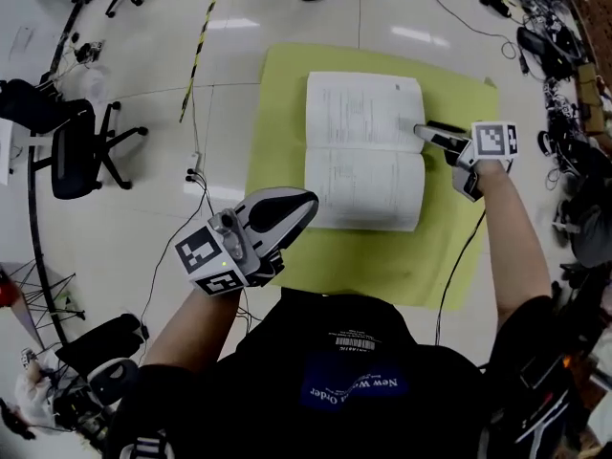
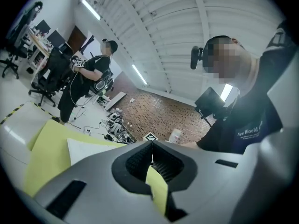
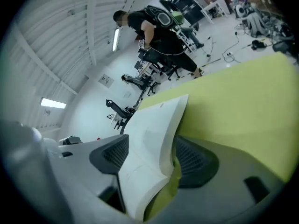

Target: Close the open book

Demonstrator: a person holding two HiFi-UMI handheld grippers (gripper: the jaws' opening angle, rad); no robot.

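Note:
An open book [image 1: 363, 151] lies flat with its white pages up on a yellow-green mat [image 1: 459, 247] on the floor. My right gripper [image 1: 423, 129] is at the middle of the book's right edge. In the right gripper view its jaws stand open on either side of the book's [image 3: 149, 139] page block, with the mat [image 3: 243, 106] beneath. My left gripper [image 1: 308, 204] hovers by the book's lower left corner, shut and empty. In the left gripper view its pads [image 2: 151, 153] meet, and the book [image 2: 88, 148] and mat [image 2: 46, 148] lie beyond.
A black office chair [image 1: 72, 142] stands on the white floor to the left. Cables [image 1: 196, 175] and a yellow-black strip [image 1: 201, 51] run beside the mat. Gear and wires [image 1: 574, 65] crowd the right side. Another person [image 2: 88, 78] stands further off.

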